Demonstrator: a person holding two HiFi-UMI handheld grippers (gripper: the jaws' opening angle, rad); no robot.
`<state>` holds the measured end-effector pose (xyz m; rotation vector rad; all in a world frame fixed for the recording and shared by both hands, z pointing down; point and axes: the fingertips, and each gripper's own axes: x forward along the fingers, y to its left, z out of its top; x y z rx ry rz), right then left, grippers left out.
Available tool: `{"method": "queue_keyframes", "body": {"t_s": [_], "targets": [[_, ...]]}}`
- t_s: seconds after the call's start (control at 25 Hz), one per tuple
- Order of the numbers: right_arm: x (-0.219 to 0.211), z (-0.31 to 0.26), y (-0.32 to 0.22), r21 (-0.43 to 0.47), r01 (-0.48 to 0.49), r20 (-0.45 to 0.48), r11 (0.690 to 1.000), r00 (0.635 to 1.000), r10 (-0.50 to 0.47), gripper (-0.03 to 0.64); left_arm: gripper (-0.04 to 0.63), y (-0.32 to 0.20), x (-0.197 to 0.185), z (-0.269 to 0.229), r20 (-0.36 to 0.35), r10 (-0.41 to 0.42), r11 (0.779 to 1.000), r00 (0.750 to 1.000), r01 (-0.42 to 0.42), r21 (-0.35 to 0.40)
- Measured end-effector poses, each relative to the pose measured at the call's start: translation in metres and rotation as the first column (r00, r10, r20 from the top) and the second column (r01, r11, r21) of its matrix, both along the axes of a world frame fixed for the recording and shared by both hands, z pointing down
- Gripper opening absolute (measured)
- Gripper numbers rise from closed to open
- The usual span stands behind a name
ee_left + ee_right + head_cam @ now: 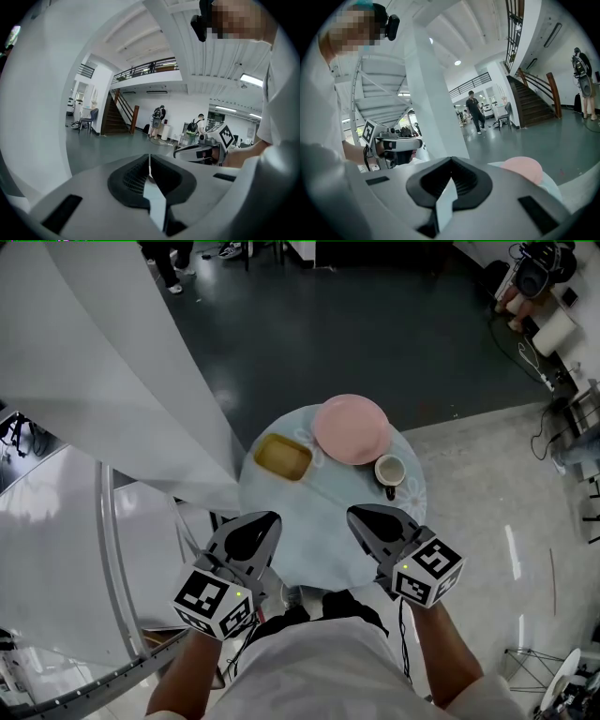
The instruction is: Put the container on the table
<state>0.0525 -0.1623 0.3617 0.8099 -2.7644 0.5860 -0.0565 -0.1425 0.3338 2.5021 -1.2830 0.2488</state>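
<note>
A yellow rectangular container (282, 457) sits on the left part of a small round pale-blue table (319, 535). A pink plate (351, 428) lies at the table's far side and a white cup (390, 470) stands to its right. My left gripper (264, 521) hangs over the table's near left edge, jaws shut and empty. My right gripper (361, 517) hangs over the near right part, also shut and empty. In the left gripper view my left gripper (149, 165) points level across the hall. The right gripper (451, 165) shows its jaws closed together, with the pink plate (522, 168) just beyond.
A large white slanted column (122, 381) rises left of the table. Dark floor (356, 324) lies beyond, pale floor (497, 540) to the right with cables and equipment (562, 343). People stand far off in the hall (159, 119). My own body fills the near edge.
</note>
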Motion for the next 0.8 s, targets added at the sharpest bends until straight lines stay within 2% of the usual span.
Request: {"method": "queue_keyframes", "body": {"t_s": [0.8], "targets": [[0.007,-0.001,-0.004,-0.002,0.005,0.001,1.0,1.0,-0.005,0.023,0.031,-0.008,0.012,0.005,-0.008,0.001,1.0,1.0,-0.001,-0.01]]}}
